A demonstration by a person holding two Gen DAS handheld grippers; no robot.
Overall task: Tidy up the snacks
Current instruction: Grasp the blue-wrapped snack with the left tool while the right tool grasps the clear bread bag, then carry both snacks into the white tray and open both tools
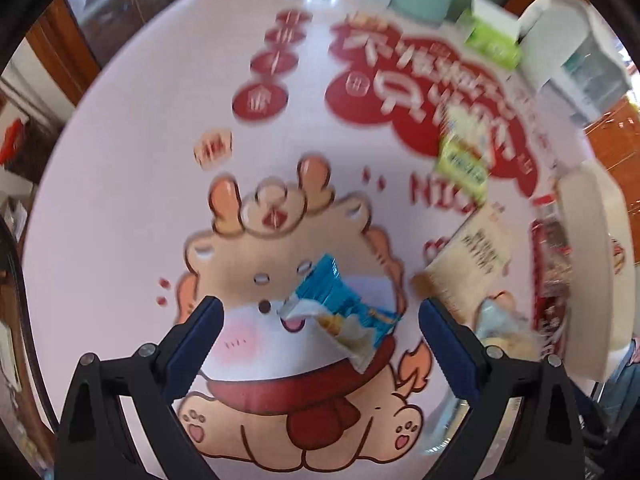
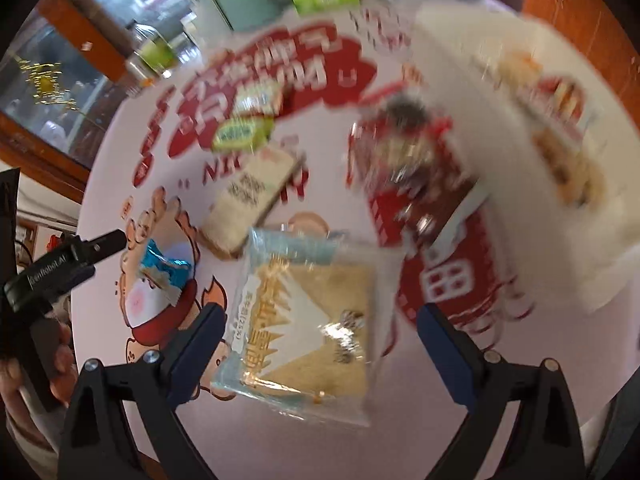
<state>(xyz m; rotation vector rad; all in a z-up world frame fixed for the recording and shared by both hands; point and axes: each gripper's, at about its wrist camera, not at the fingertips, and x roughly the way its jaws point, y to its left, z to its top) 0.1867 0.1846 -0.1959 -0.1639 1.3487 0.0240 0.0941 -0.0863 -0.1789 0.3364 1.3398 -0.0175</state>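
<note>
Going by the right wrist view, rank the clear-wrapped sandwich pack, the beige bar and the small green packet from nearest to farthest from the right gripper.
1. Clear-wrapped sandwich pack: between the open fingers of the right gripper.
2. Beige bar: beyond it, up and left.
3. Small green packet: farther still, on the red lettering.

Round table [image 1: 120,208] under white cloth printed with cartoon dragon [image 1: 288,280] and red lettering. Wood-framed glass cabinet [image 2: 52,80] behind. Bright daylight glare.

A wafer packet [image 1: 340,312] is lying on the surface [image 1: 120,220]; a toast packet [image 2: 304,328] is sitting right of it; a box [image 2: 256,196] is lying behind both.
</note>
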